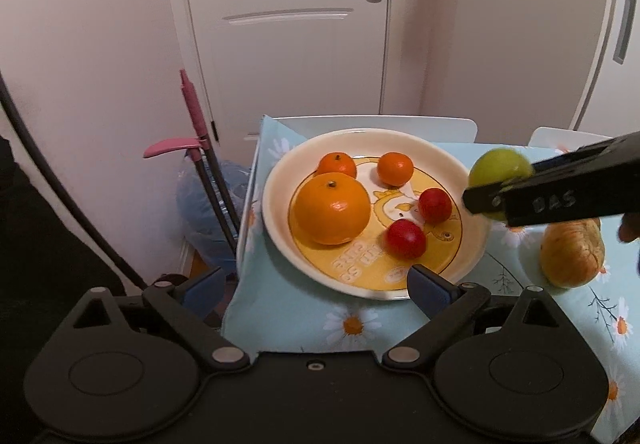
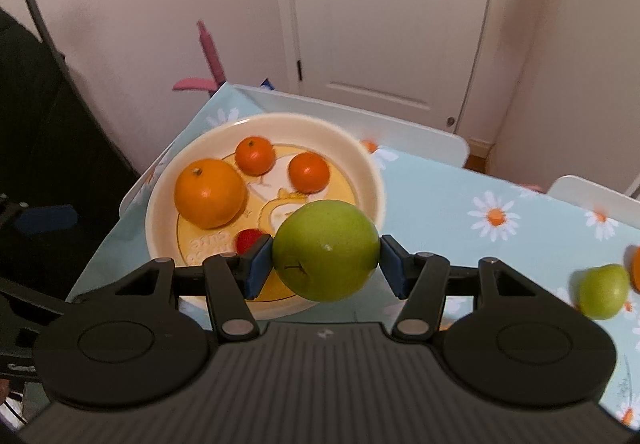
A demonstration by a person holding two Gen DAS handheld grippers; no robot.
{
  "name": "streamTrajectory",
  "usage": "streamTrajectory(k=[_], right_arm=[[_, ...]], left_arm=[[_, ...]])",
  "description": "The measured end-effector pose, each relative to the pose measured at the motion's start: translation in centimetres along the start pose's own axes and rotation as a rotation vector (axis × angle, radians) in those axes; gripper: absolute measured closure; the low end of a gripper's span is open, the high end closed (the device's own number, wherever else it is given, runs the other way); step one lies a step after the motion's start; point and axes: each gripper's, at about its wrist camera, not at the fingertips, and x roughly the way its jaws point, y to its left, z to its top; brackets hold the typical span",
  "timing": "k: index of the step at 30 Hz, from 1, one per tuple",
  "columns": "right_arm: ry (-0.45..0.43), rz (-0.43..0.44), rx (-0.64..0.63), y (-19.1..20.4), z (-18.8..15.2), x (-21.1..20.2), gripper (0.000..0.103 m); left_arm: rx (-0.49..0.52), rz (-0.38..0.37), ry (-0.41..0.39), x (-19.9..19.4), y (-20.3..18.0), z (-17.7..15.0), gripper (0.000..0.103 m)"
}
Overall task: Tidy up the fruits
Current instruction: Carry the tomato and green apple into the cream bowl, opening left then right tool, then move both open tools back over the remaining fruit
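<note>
A cream plate (image 1: 280, 180) with a yellow picture holds a big orange (image 1: 332, 208), two mandarins (image 1: 337, 165) and two small red fruits (image 1: 435, 205). My left gripper (image 1: 318, 288) stands open at the plate's near rim, with no fruit between its blue pads. My right gripper (image 2: 326, 264) is shut on a green apple (image 2: 326, 250), held over the near right part of the plate (image 2: 280, 122). In the left wrist view the green apple (image 1: 500, 168) and the right gripper (image 1: 496, 196) come in from the right, at the plate's right rim.
A yellow-brown pear (image 1: 572, 256) lies on the daisy tablecloth (image 1: 304, 320) right of the plate. A small green fruit (image 2: 603, 291) and part of an orange one (image 2: 636, 268) lie at the far right. White chair backs (image 2: 400, 128) stand behind; pink-handled tools (image 1: 196, 116) lean left of the table edge.
</note>
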Motion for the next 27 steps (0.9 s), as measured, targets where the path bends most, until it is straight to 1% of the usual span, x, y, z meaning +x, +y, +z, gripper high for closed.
streamTrajectory(k=[6,12,13,14,15,16,18,20,27], right_arm=[[0.022,0.03,-0.031,1.2,-0.2,1.5,0.031],[0.037,0.042,-0.022,1.3,-0.3,2.2,0.03],[0.039,0.04,-0.021,1.3,-0.4,2.3,0.028],[0.036,0.039,-0.022,1.2,-0.4,2.2,0.017],[0.03,0.037,-0.027,1.3,-0.3,2.0,0.009],[0.021,0.026,-0.033,1.3,-0.3,1.7,0.0],[-0.003,0.009,-0.045,1.3,-0.2,1.1,0.0],[-0.003,0.007,-0.052,1.2,-0.1,0.6,0.0],[-0.029,0.011,-0.014,0.5,-0.2,-1.6,0.0]], left_arm=[[-0.018,0.02,0.012,-0.2,0.4,-0.6,0.003],[-0.019,0.023,0.018,-0.2,0.2,-0.9,0.003],[-0.018,0.023,0.017,-0.3,0.2,-0.8,0.003],[-0.019,0.022,0.015,-0.3,0.2,-0.8,0.003],[-0.02,0.022,0.014,-0.4,0.2,-0.8,0.003],[-0.021,0.021,0.013,-0.4,0.2,-0.8,0.003],[-0.021,0.02,0.011,-0.5,0.1,-0.7,0.003],[-0.018,0.02,0.008,-0.6,-0.1,-0.7,0.003],[-0.008,0.012,-0.008,-1.8,-0.5,-0.7,0.003]])
